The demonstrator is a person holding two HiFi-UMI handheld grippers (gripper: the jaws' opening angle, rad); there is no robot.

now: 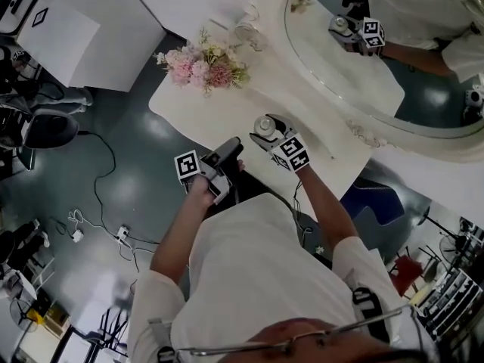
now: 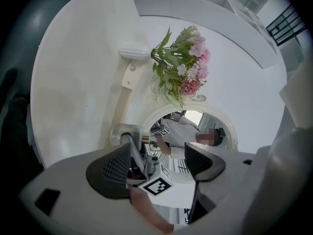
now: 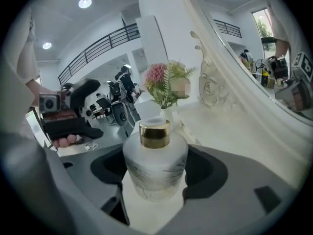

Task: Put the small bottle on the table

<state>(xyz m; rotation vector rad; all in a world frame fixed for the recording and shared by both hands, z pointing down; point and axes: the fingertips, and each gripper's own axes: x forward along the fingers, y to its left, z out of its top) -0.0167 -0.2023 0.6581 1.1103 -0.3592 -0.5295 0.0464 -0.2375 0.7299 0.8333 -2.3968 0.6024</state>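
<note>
Right now the right gripper (image 1: 269, 132) is clasping the small frosted bottle (image 3: 155, 163) by its round body. One pad is pressing on each side, and the gold cap (image 3: 155, 133) is pointing up, so the bottle's long axis is standing roughly upright. From where I am standing, bottle and gripper are hanging over the near part of the white dressing table (image 1: 249, 100), a little in from its near edge. The pink flowers (image 1: 206, 65) are sitting well apart to the far left and the oval mirror (image 1: 355, 74) is leaning at the far right.

What matters for the coming move is that the tabletop is lying straight under the bottle's base. The bare white surface is showing beneath it in the right gripper view, though whether the base is already touching I cannot tell. By my reckoning the bottle is only needing to go down along its own axis, kept upright, before the pads let go.

The left gripper (image 2: 159, 165) is idling at the table's near edge, just left of the right one. Its jaws are standing apart with nothing between the pads (it is merely looking across at its partner). The right hand is plainly the one doing this job.
</note>
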